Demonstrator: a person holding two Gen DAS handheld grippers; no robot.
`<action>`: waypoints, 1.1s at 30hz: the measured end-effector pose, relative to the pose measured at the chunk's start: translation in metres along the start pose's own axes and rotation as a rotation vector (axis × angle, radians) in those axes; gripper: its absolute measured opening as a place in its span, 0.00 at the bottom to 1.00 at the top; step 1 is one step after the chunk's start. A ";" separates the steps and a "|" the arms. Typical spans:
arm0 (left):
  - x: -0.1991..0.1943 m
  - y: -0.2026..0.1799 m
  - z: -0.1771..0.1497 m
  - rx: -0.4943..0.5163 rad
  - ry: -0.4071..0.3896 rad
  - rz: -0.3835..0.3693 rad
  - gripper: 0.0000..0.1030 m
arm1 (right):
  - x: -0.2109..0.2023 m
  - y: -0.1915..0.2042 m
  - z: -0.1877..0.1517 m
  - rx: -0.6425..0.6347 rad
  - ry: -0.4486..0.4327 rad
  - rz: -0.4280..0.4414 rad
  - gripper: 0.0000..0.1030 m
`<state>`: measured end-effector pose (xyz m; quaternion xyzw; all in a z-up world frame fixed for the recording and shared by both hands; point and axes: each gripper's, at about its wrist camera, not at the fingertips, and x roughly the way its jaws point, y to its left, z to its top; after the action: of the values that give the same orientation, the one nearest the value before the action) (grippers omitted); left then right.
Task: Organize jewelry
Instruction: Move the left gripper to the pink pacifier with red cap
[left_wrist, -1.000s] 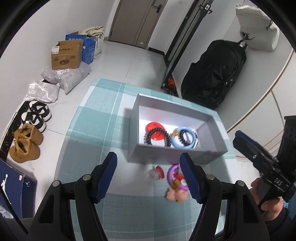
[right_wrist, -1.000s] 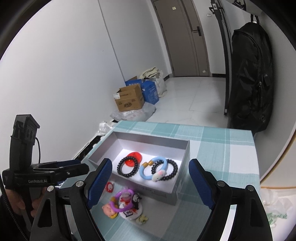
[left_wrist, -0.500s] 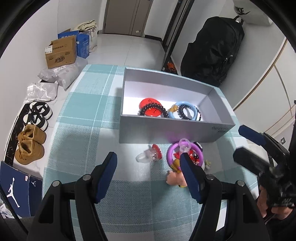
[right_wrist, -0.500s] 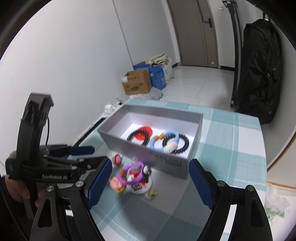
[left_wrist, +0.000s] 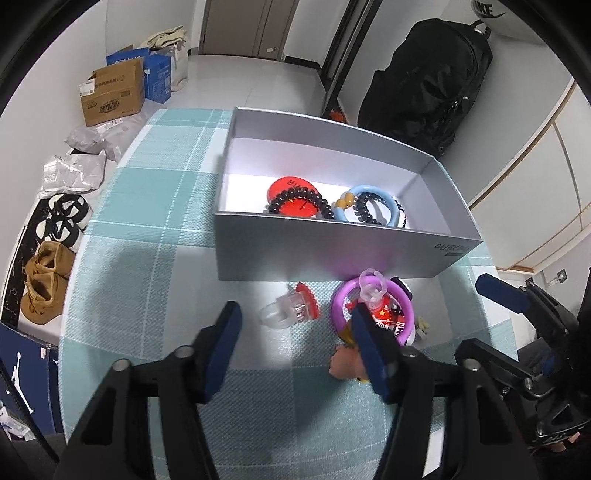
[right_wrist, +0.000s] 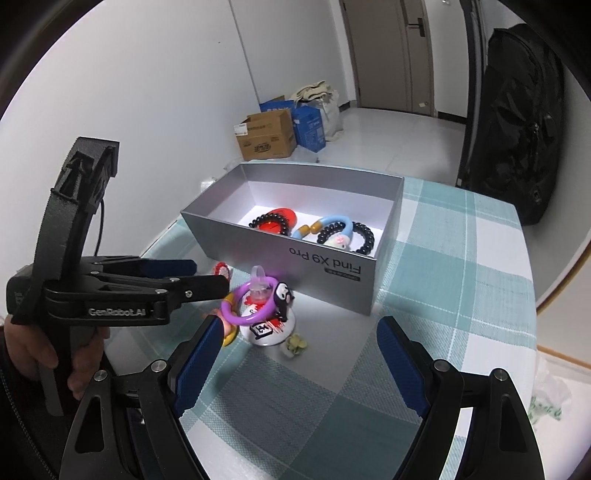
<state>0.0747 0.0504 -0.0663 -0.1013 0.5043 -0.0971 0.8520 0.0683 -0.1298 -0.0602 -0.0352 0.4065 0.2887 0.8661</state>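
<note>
A grey box (left_wrist: 332, 254) (right_wrist: 280, 243) on the teal checked cloth holds a red disc (left_wrist: 295, 192), two black bead bracelets (left_wrist: 295, 201) and a blue ring (left_wrist: 373, 206). In front of it lie a clear ring with a red frill (left_wrist: 291, 308), a purple bracelet (left_wrist: 369, 306) (right_wrist: 251, 299) over a white badge (right_wrist: 267, 325), a pink figure (left_wrist: 345, 363) and a small yellow flower (right_wrist: 295, 343). My left gripper (left_wrist: 295, 347) is open, low over the clear ring. My right gripper (right_wrist: 291, 362) is open and empty, above the cloth near the flower.
The table's edge drops to the floor on the left, where shoes (left_wrist: 55, 236), plastic bags (left_wrist: 74, 170) and cardboard boxes (left_wrist: 114, 92) lie. A black backpack (left_wrist: 424, 77) hangs beyond the box. The right gripper shows at the right of the left wrist view (left_wrist: 517, 332).
Both grippers have come down and closer to the loose pieces in front of the box. The left one now hangs over the clear ring. Both stay open.
</note>
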 end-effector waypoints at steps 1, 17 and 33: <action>0.000 0.000 0.001 -0.003 -0.002 0.000 0.50 | 0.000 0.000 0.000 0.002 0.001 -0.002 0.83; 0.002 -0.001 0.002 0.007 0.019 -0.008 0.24 | 0.002 -0.003 -0.002 0.018 0.016 -0.009 0.83; -0.025 0.004 0.005 -0.032 -0.065 -0.059 0.24 | 0.022 0.014 -0.012 -0.055 0.086 0.008 0.73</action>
<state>0.0674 0.0612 -0.0438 -0.1326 0.4748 -0.1107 0.8630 0.0639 -0.1114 -0.0813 -0.0697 0.4354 0.3015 0.8454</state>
